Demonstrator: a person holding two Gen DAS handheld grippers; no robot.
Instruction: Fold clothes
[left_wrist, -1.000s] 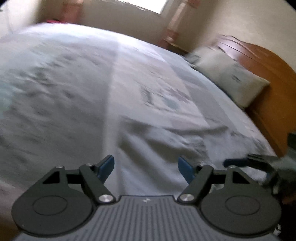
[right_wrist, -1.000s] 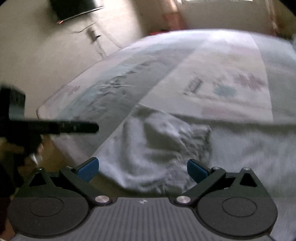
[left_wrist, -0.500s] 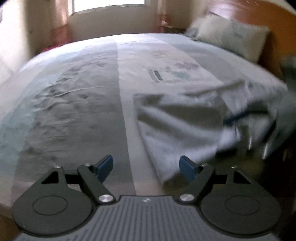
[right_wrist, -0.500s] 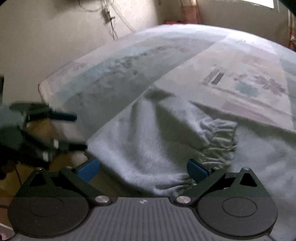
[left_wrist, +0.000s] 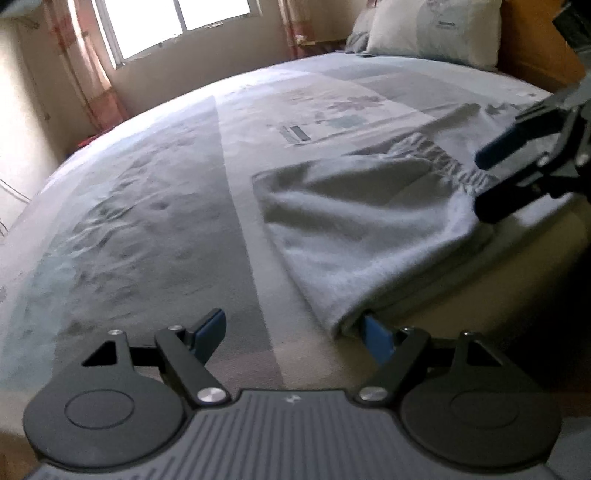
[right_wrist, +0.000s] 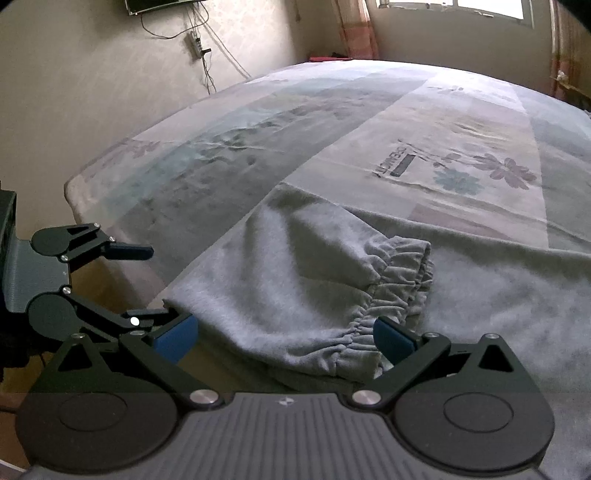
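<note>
- grey garment (right_wrist: 295, 280) lies at the bed's (left_wrist: 147, 229) near edge, elastic hem bunched
- left gripper (left_wrist: 291, 332) spread, empty, at garment's corner
- right gripper (right_wrist: 282, 338) spread over the hem
- bed beyond is open

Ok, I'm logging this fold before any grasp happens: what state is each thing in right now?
Grey garment: lying rumpled at the bed's near edge, elastic band bunched, not gripped.
Left gripper: jaws open, one pad at the garment's corner.
Right gripper: jaws open, straddling the elastic band.
Bedspread: spread flat, lightly wrinkled.
Pillow: propped against the headboard.
</note>
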